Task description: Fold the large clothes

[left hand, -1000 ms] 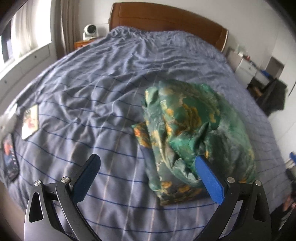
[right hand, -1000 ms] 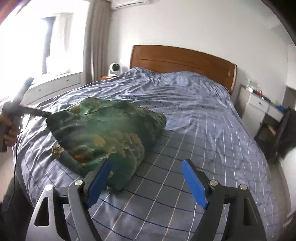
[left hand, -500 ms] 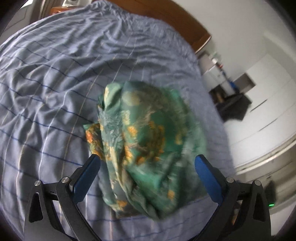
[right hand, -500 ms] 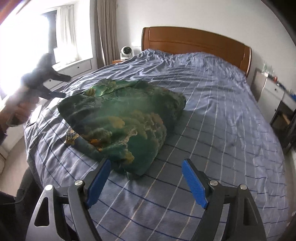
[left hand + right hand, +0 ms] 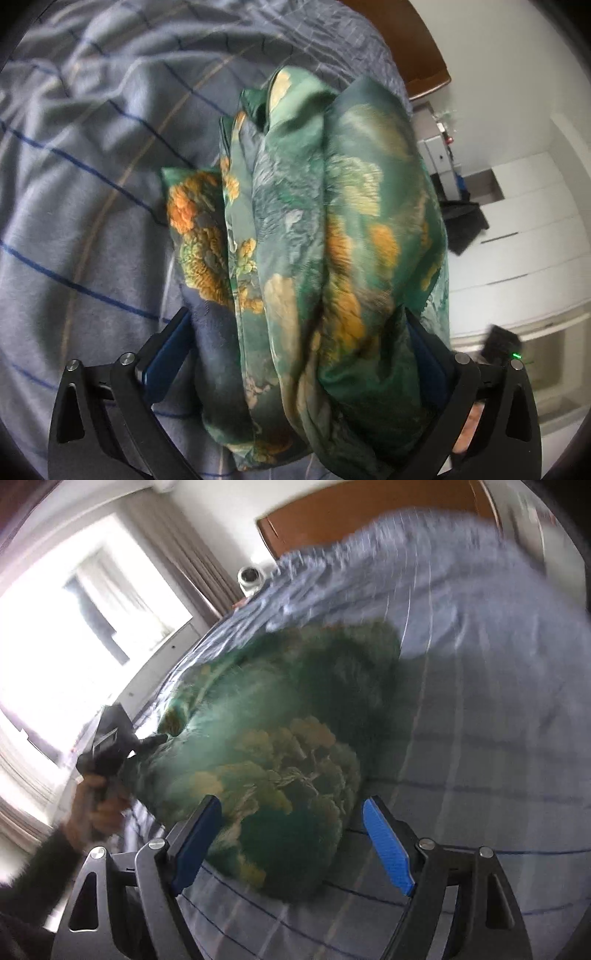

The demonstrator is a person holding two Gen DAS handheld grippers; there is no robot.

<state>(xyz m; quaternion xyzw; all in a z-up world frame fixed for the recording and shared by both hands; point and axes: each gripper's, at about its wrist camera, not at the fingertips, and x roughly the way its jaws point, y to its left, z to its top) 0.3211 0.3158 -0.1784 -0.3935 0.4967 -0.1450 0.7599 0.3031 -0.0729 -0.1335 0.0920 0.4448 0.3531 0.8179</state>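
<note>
A: Where's the green floral garment [image 5: 325, 236]?
B: Bundled on the striped bedspread [image 5: 81, 177] — its long axis runs away from the left gripper [image 5: 299, 354], toward the headboard [image 5: 424, 55].
A: And the fingers?
B: Left ones spread wide around its near end; whether they press, I cannot tell. Right gripper [image 5: 291, 840] gapes — empty

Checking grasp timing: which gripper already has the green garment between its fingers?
The left gripper: the green garment fills its gap. The right gripper only nears it.
</note>
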